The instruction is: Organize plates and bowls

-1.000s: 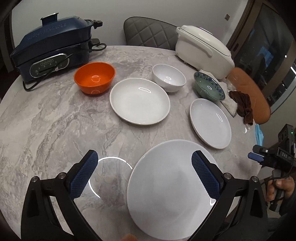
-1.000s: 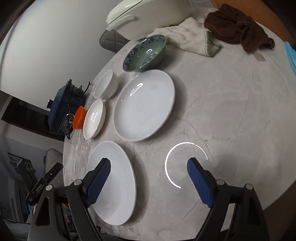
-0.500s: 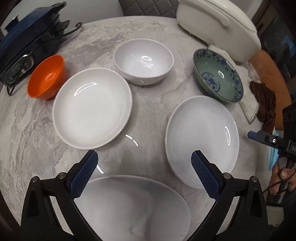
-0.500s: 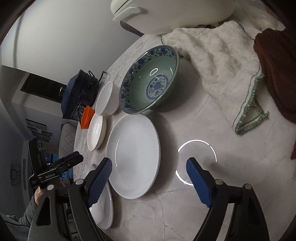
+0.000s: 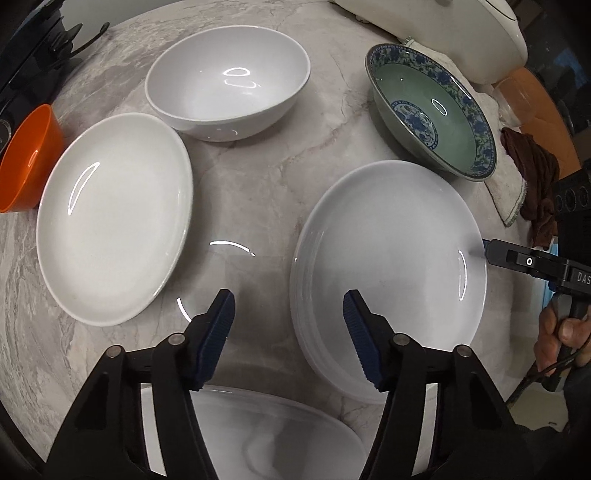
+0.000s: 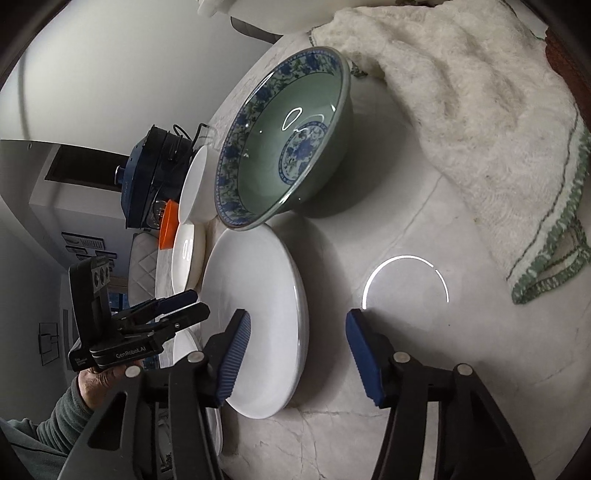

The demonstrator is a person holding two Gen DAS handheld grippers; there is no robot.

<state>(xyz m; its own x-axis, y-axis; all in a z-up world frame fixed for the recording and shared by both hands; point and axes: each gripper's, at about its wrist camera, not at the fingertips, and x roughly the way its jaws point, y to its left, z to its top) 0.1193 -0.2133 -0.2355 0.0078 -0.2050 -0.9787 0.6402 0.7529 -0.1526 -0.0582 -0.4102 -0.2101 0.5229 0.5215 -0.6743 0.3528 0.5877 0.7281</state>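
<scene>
A white plate (image 5: 391, 266) lies on the marble table (image 5: 258, 177), with my open left gripper (image 5: 288, 325) straddling its left rim. My open right gripper (image 6: 297, 350) straddles the same plate's (image 6: 258, 325) right rim. Another white plate (image 5: 110, 218) lies to the left, a third (image 5: 258, 435) lies under my left gripper. A white bowl (image 5: 227, 81), a green-and-blue patterned bowl (image 5: 432, 110) (image 6: 288, 162) and an orange bowl (image 5: 26, 158) stand behind.
A white towel (image 6: 480, 129) lies right of the patterned bowl, with a brown cloth (image 5: 535, 177) on it. A white cooker (image 5: 443, 26) stands at the back right, a dark blue appliance (image 6: 155, 173) at the back left.
Both grippers have moved forward and lower to the right-hand plate, one on each side. Both sets of fingers have narrowed but stay open.
</scene>
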